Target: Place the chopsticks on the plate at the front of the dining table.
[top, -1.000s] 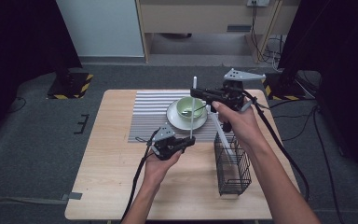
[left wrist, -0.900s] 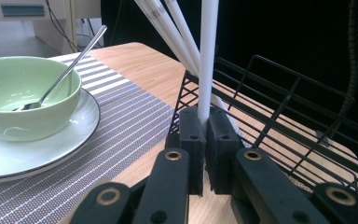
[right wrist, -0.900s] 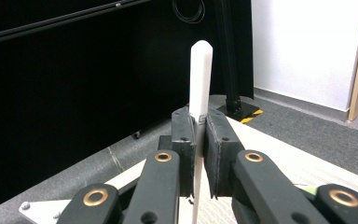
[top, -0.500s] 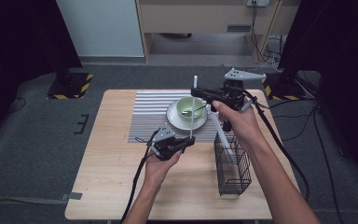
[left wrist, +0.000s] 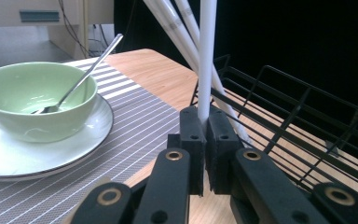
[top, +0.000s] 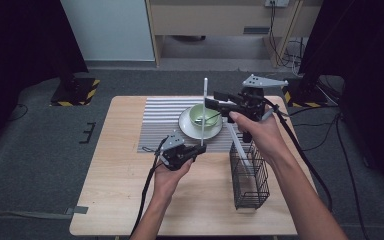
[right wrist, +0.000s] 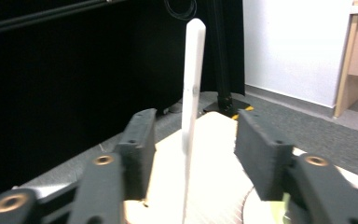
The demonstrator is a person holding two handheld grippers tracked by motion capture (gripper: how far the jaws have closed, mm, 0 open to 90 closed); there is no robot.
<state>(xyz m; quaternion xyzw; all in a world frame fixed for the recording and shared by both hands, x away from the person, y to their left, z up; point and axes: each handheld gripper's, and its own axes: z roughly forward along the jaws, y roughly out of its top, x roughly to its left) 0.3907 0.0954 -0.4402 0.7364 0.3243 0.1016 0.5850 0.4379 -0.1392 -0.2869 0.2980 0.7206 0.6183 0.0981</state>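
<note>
A: Where's the chopstick (top: 204, 112)?
B: Upright over the counter (top: 120, 200), pinched low by the left tool (top: 198, 147).
A: The right tool (top: 215, 99)?
B: Just opened, jaws clear of it. Light, stiff, slick: grip mid-shaft.

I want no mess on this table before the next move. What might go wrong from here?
The left tool pinches only the bottom end of the upright white stick, so it may tip toward the green bowl. The right tool has just been opening around the stick; brushing it while withdrawing may knock it. The wire basket beside them may snag.
</note>
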